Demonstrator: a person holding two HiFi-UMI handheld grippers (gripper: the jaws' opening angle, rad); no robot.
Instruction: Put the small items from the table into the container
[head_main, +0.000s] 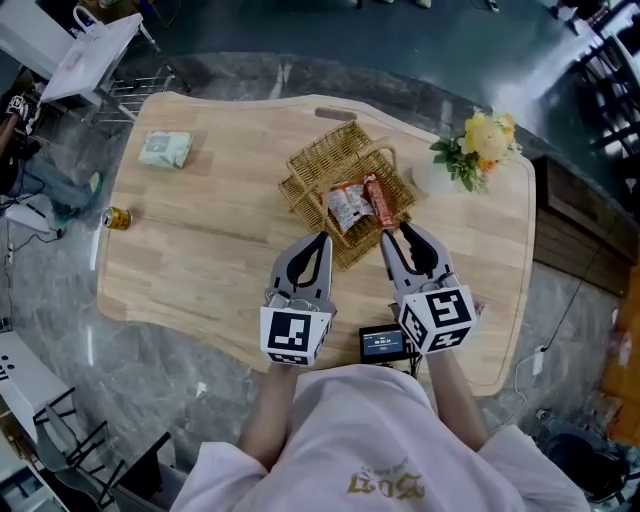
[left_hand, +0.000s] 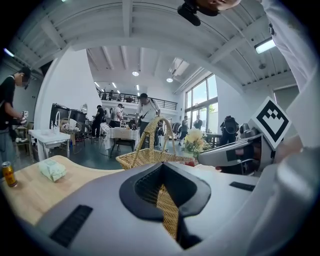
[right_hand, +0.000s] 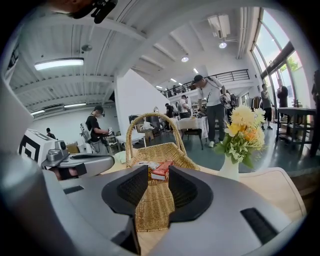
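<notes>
I hold both tools low and almost level, side by side at the near rim of the woven wicker basket (head_main: 330, 150). My left gripper (head_main: 322, 238) has its jaws together at the tips, on nothing. My right gripper (head_main: 395, 232) has its jaws moderately apart, also on nothing. An orange-red snack bar (head_main: 378, 200) and a silver-and-red snack packet (head_main: 347, 208) lie in the basket. A pale green packet (head_main: 165, 148) sits far left on the light wooden table (head_main: 220, 240), above a grey polished floor (head_main: 60, 300).

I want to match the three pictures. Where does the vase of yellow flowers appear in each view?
Head view: the vase of yellow flowers stands at the upper right, near the table edge.
Left gripper view: its flowers show right of centre, past the wicker basket.
Right gripper view: it stands at the right, beside the basket.
Shared landmark: the wicker basket, always left of the flowers.
</notes>
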